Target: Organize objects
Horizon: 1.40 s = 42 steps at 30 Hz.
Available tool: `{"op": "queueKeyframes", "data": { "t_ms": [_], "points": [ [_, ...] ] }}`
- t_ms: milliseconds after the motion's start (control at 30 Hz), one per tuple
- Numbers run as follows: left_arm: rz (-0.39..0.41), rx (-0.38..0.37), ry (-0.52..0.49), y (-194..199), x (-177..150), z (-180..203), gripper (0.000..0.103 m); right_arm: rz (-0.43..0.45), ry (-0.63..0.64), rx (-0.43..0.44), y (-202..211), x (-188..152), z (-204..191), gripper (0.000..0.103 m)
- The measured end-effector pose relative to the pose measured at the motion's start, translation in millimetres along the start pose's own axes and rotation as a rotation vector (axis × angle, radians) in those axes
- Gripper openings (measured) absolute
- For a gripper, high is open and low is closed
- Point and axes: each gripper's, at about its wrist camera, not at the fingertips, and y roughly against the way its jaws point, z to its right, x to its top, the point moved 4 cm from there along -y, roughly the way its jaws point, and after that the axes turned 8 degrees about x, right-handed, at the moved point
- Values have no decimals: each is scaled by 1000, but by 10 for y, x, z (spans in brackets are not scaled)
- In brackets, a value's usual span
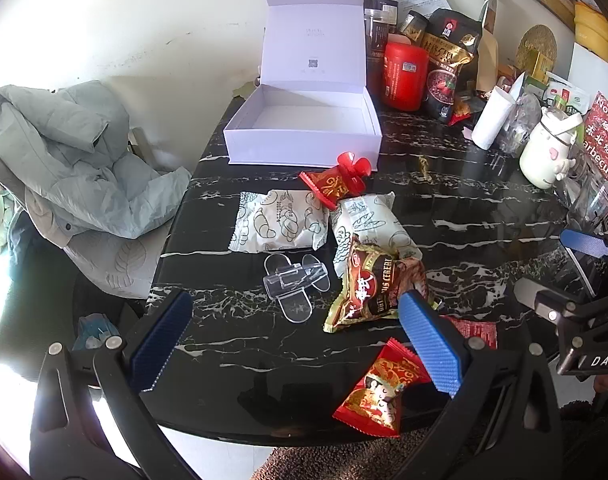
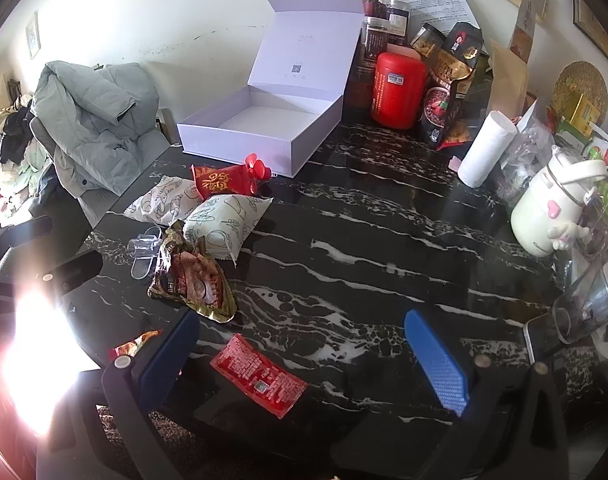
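An open white box (image 1: pixel 304 136) stands empty at the back of the black marble table (image 1: pixel 464 216); it also shows in the right wrist view (image 2: pixel 240 140). In front of it lie a red clip (image 1: pixel 354 166), a red snack packet (image 1: pixel 324 186), two white bread packets (image 1: pixel 280 220) (image 1: pixel 372 220), a clear plastic clip (image 1: pixel 294 280), a gold-brown cereal packet (image 1: pixel 368 288) and a red candy packet (image 1: pixel 380 390). My left gripper (image 1: pixel 296 344) is open and empty, low over the front edge. My right gripper (image 2: pixel 308 356) is open and empty above a flat red sachet (image 2: pixel 260 376).
Red canister (image 2: pixel 396 88), jars, snack bags, a paper roll (image 2: pixel 484 148) and a white kettle (image 2: pixel 552 208) crowd the back and right of the table. A grey jacket (image 1: pixel 72 152) lies on a chair at the left. A phone (image 2: pixel 544 336) lies at the right edge.
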Motion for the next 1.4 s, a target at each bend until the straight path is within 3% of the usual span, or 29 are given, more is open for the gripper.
{"op": "queueKeyframes", "data": {
  "t_ms": [833, 1400],
  "points": [
    [-9, -12, -5, -48, -29, 11, 103, -10, -4, 4, -30, -9, -8, 103],
    [-48, -32, -7, 60, -247, 86, 103, -32, -17, 24, 19, -267, 17, 103]
  ]
}}
